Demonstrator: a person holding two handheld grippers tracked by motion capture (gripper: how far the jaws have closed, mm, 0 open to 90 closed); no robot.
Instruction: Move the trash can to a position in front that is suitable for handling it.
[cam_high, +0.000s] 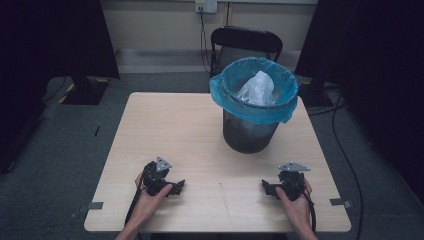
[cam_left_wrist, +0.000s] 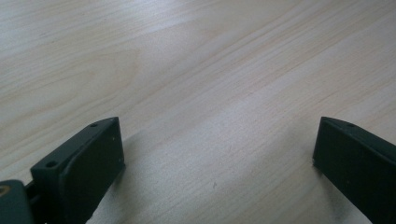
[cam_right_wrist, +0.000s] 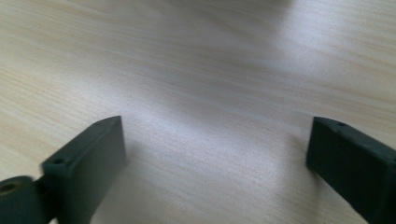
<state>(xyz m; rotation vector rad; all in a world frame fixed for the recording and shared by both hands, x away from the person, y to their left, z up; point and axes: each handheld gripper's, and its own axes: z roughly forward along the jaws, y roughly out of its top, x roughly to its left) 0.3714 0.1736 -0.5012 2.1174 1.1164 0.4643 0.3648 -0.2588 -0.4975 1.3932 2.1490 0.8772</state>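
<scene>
At the near edge of the table (cam_high: 165, 130), two hands, one gripper each. Left gripper (cam_high: 177, 187) rests on the wood at the near left, jaws pointing inward toward the table's middle. Left hand (cam_high: 150, 195) wraps it from behind; cable trails off the near edge. Right gripper (cam_high: 266, 188) mirrors it at the near right, jaws also pointing inward, right hand (cam_high: 295, 197) behind it. The two grippers lie well apart, bare wood between them.

Left gripper view: left gripper (cam_left_wrist: 217, 154) with both black jaws spread wide, nothing between them, pale wood grain of the table (cam_left_wrist: 196, 70) beneath. Right gripper view: the same for the right gripper (cam_right_wrist: 215, 149), jaws far apart and empty over the table (cam_right_wrist: 196, 60).

Bin (cam_high: 254, 107) stands upright on the far right part of the table, well apart from both grippers, nearer the right one. Dark body; blue liner (cam_high: 235, 102) folded over the rim. White bag (cam_high: 257, 90), crumpled, sits inside and shows above the rim.

Beyond the table: a dark chair (cam_high: 246, 42) just behind the bin, wall socket (cam_high: 206, 6) above it with a lead plugged in. Grey carpet all round.
</scene>
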